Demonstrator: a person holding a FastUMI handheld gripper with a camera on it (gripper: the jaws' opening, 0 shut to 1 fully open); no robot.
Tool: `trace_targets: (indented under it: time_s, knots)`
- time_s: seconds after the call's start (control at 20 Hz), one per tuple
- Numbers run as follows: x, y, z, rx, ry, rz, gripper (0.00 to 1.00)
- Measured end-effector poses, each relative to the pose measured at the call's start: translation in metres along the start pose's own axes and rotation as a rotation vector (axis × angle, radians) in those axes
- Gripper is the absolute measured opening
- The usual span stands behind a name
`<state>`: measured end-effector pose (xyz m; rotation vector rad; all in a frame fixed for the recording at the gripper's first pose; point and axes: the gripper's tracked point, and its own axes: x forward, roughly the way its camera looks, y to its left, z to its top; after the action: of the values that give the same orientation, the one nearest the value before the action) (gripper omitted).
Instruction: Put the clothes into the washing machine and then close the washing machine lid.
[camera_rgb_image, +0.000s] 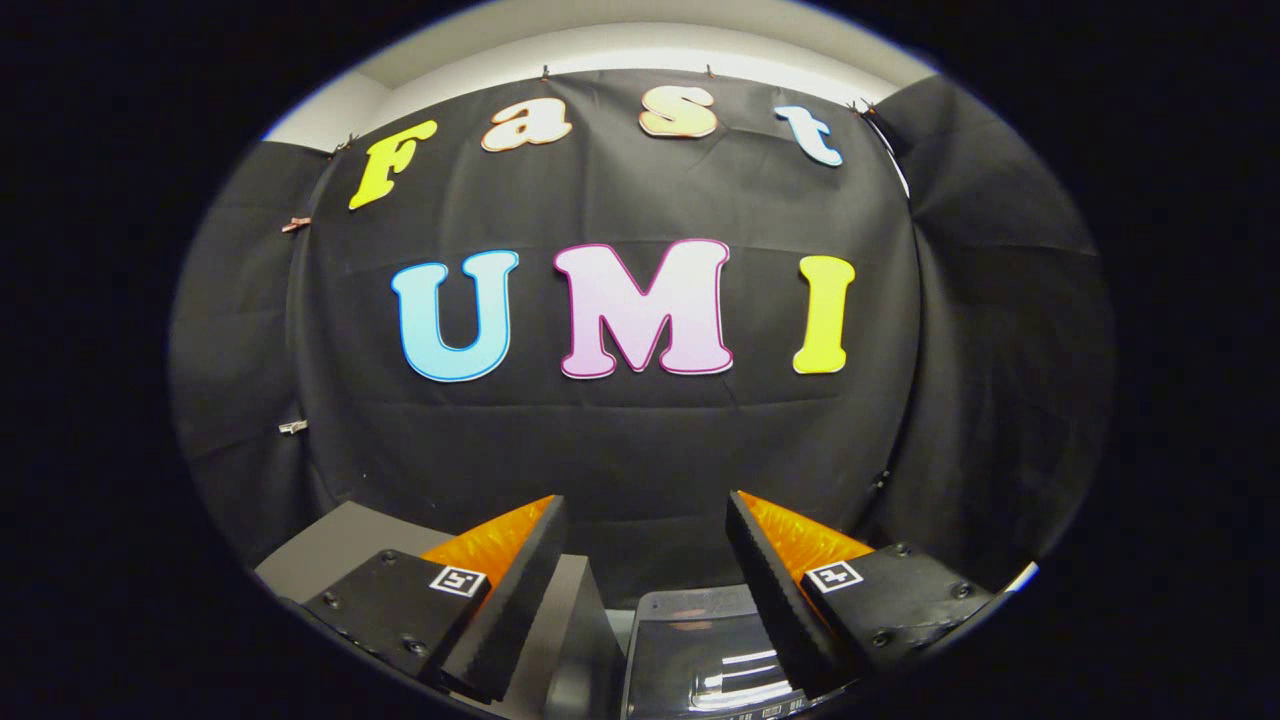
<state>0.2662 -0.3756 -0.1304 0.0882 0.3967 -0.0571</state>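
Black cloth wall (640, 440) fills the background, with a strip of pale ceiling (640, 45) at the top of the frame. Tongs (645, 520) are at bottom centre, fingers spread wide apart, nothing between them. Each finger has a black ribbed pad (520, 590) with an orange backing (490, 545). Washing machine (700, 650) is low in the frame, below and between the fingers, dark glossy top catching light streaks; can't tell if the lid is open or down. Grey counter (330, 545) sits at lower left, behind the left finger.
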Motion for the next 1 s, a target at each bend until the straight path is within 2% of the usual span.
trace_targets:
  time_s: [1.0]
  knots:
    - [-0.002,-0.003,0.016,-0.015,-0.067,-0.108,1.00]
